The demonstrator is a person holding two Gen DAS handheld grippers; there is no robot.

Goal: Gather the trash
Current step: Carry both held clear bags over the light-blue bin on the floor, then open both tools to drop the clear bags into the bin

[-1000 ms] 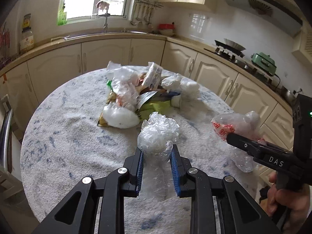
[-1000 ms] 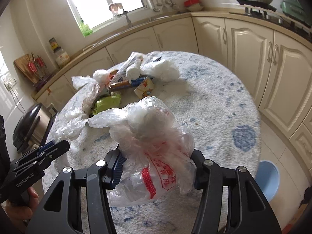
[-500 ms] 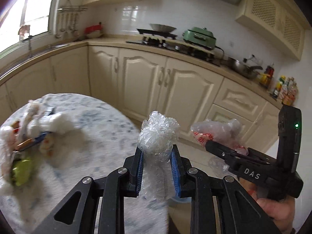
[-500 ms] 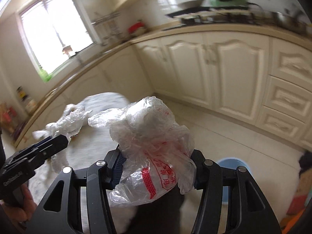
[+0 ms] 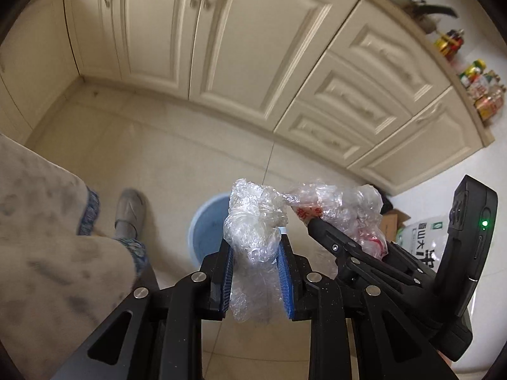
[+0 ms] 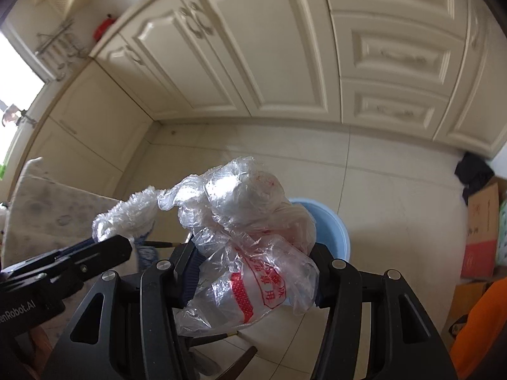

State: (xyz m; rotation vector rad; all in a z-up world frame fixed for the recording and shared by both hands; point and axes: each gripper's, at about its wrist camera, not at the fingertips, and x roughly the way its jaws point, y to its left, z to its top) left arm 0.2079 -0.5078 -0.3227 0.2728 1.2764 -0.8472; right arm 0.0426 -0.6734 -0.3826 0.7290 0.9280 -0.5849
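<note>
Plastic fills both tools above the blue bucket (image 5: 206, 231), which stands on the tiled floor in front of the cream cabinets. The left gripper (image 5: 256, 272) is clenched on a crumpled wad of clear film (image 5: 253, 221), its blue pads pressed into the wad's lower part while the puffed top bulges free above them. Just beside it, the right gripper (image 6: 253, 272) is clamped around a larger clear bag with red print (image 6: 247, 247), with loose folds spilling past both fingers. From each wrist view the bucket's rim shows behind and below the held load, partly hidden by it.

Both loads look very light, soft and springy; they will likely give under pressure and puff out once let go. Film this thin is slippery and may cling to the pads, so a hold low on the bunched middle seems safest. Neither is fragile. A draught or a trailing fold could carry either one past the bucket's rim.
</note>
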